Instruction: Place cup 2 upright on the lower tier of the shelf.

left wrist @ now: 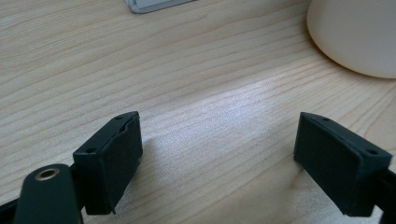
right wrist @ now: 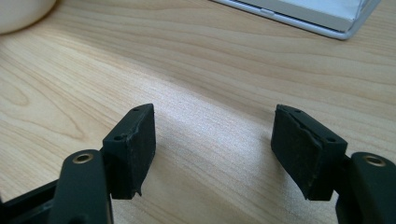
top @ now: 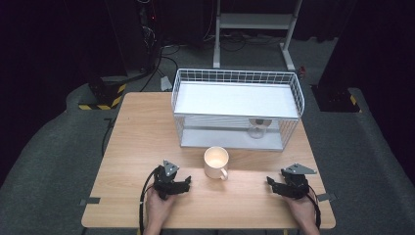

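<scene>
Grippers sit low at the near edge of the table (top: 137, 127), one on each side of the mug (top: 216, 162). On the near left of the mug, the left gripper (top: 185, 184) rests in a hand, its jaws standing wide over bare wood with nothing between them; in the left gripper view (left wrist: 219, 158) the mug's cream wall (left wrist: 355, 32) shows just ahead and to the right. On the near right of the mug, and farther from it, the right gripper (top: 270, 184) likewise holds nothing, jaws parted over bare wood (right wrist: 212, 149). The mug stands upright, handle toward the near right, touched by neither gripper. Just behind the mug sits a white wire rack (top: 235, 78), and a glass (top: 258, 127) stands on its lower shelf, beyond the mug to the right.
</scene>
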The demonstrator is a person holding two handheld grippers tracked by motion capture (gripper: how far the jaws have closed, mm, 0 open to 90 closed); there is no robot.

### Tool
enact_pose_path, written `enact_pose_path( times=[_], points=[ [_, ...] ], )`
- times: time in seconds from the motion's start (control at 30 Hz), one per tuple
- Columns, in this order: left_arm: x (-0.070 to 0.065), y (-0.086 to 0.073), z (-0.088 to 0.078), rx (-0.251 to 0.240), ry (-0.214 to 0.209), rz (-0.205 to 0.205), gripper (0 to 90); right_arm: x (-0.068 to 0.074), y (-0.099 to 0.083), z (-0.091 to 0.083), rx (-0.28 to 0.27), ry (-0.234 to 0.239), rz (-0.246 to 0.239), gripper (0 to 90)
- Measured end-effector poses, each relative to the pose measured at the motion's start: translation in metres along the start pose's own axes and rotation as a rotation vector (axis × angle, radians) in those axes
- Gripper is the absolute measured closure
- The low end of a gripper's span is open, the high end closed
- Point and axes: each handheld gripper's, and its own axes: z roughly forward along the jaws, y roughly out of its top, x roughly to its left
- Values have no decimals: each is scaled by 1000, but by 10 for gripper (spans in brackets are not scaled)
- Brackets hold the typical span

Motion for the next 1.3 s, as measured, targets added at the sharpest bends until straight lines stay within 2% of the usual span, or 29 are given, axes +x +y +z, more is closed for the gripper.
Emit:
enact_pose_path(
  times=[0.1, 0.13, 0.27, 0.37, 0.5, 0.53, 0.83, 1.03, 1.1, 1.23, 1.3],
  points=[
    [0, 0, 0, 0, 4, -2, 151, 2, 1, 2, 7, -17, -33, 284],
    [0, 0, 0, 1, 7, -4, 150, 1, 1, 2, 12, -25, -23, 259],
    [-1, 0, 0, 1, 9, -7, 143, 1, 1, 2, 12, -27, -22, 254],
    [1, 0, -1, 8, -6, 16, 147, 1, 1, 3, 13, -29, -20, 247],
    [-1, 2, -4, 35, 8, 19, 154, 1, 1, 3, 13, -30, -20, 247],
    [-2, 3, -4, 36, 11, 33, 159, 1, 1, 2, 14, -29, -20, 248],
    [-11, 8, -15, -21, -81, 37, 147, 2, 1, 3, 12, -34, -21, 246],
    [-19, 12, -24, -66, -145, 34, 103, 2, 1, 3, 12, -34, -21, 245],
    [-22, 14, -25, -65, -177, 26, 87, 2, 1, 3, 14, -35, -19, 246],
    [-30, 23, -28, -32, -200, 21, 72, 2, 1, 3, 14, -34, -18, 246],
    [-37, 30, -31, -34, -199, 39, 64, 2, 1, 3, 12, -35, -23, 246]
  ],
)
